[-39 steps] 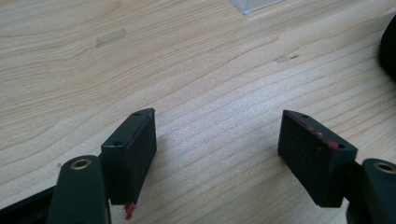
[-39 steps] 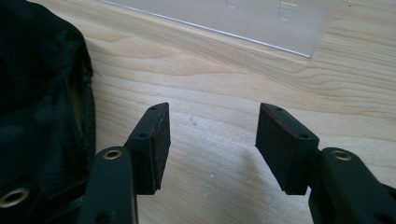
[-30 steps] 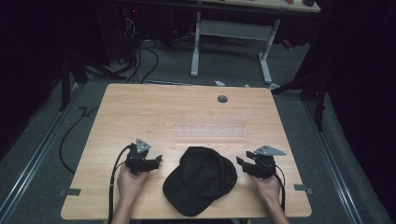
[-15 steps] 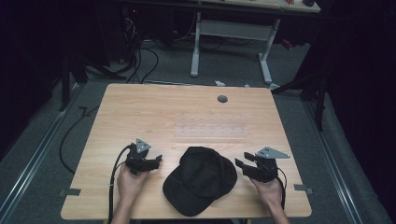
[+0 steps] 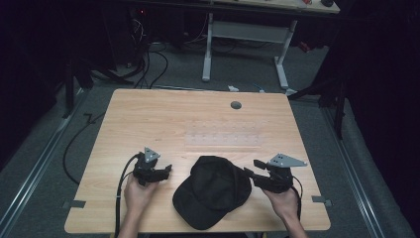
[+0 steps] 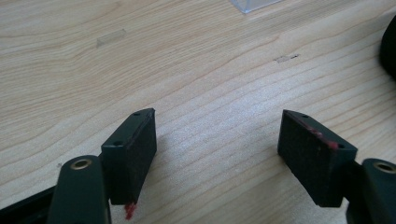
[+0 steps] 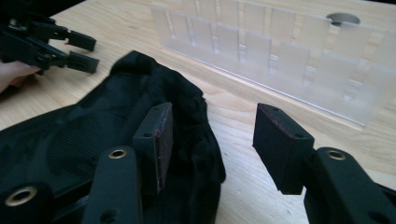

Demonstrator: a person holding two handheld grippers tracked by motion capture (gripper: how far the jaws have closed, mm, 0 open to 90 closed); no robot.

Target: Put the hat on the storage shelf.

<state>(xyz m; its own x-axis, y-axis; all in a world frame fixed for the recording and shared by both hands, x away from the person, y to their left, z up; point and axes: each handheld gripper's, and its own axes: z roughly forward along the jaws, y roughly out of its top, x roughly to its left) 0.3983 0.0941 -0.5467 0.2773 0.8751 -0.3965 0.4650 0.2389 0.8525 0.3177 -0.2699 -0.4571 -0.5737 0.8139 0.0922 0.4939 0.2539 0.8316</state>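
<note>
1. Black cap (image 5: pixel 213 196): lay on the table (image 5: pixel 198 119) near its front edge, between both grippers.
2. Left gripper (image 5: pixel 167 170): jaws apart, empty, beside the cap.
3. Right gripper (image 5: pixel 249 173): jaws apart at the cap's edge; approach step, apparently. Next move likely needs closing on fabric.

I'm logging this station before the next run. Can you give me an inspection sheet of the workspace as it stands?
Surface: wooden table, round grommet hole near the far edge.
Job's things: black cap lying between both grippers, near the front edge.
Clutter: clear plastic organiser behind the cap; tape marks on the table edges.
Grippers: left gripper open over bare wood, apart from the cap; right gripper open at the cap's edge, one of its fingers over the fabric.
Cables: black cable trailing from the left gripper; more on the floor.
Surroundings: dark room, white table frame behind.
</note>
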